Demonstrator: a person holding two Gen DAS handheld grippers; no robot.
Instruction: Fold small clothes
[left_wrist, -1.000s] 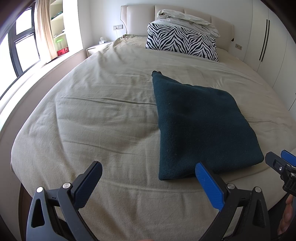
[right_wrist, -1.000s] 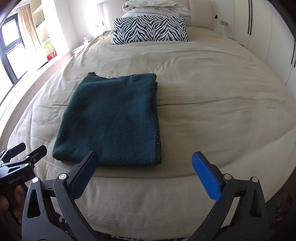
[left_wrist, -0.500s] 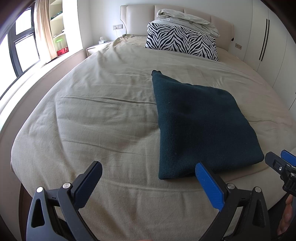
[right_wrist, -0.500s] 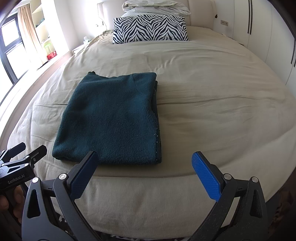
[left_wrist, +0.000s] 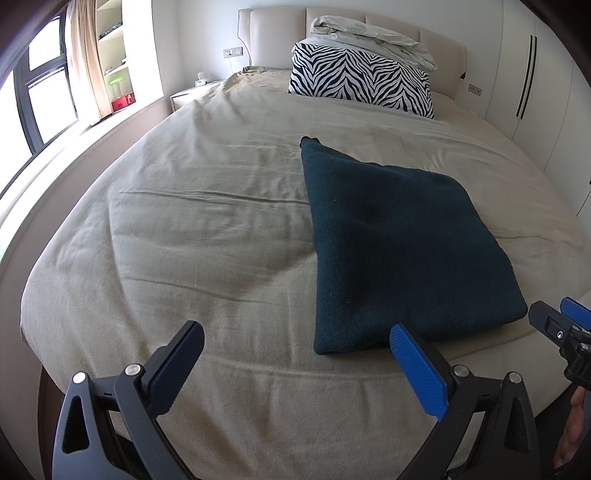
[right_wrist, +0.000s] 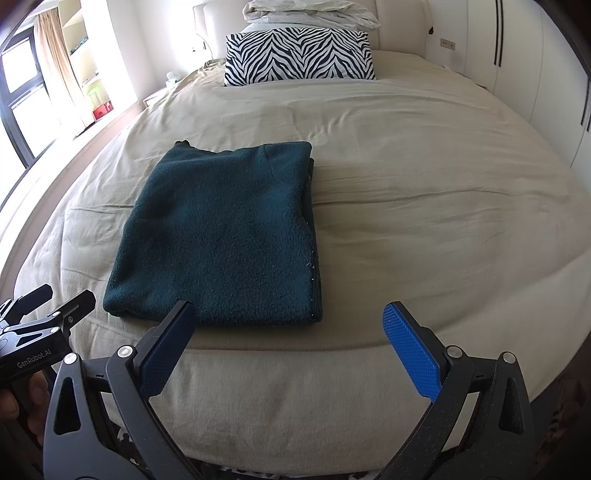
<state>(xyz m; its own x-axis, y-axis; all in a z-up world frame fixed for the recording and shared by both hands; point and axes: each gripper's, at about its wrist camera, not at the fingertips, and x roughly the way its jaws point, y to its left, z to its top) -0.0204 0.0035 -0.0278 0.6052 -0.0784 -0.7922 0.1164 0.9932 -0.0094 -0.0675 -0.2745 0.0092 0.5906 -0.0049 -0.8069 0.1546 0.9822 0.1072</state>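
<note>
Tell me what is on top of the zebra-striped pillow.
A crumpled pale bedding bundle lies on the zebra-striped pillow, against the headboard. Whatever sits behind or under that bundle is hidden.

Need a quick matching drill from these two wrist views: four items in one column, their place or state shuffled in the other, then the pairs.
Items:
1. dark green garment
2. zebra pillow
3. left gripper
4. pale bedding bundle

Place or state:
A. on top of the striped cushion by the headboard
B. open, empty, at the foot of the bed
C. folded flat near the bed's near edge
D. at the head of the bed, under a crumpled heap

Pairs: 1-C, 2-D, 3-B, 4-A
</note>
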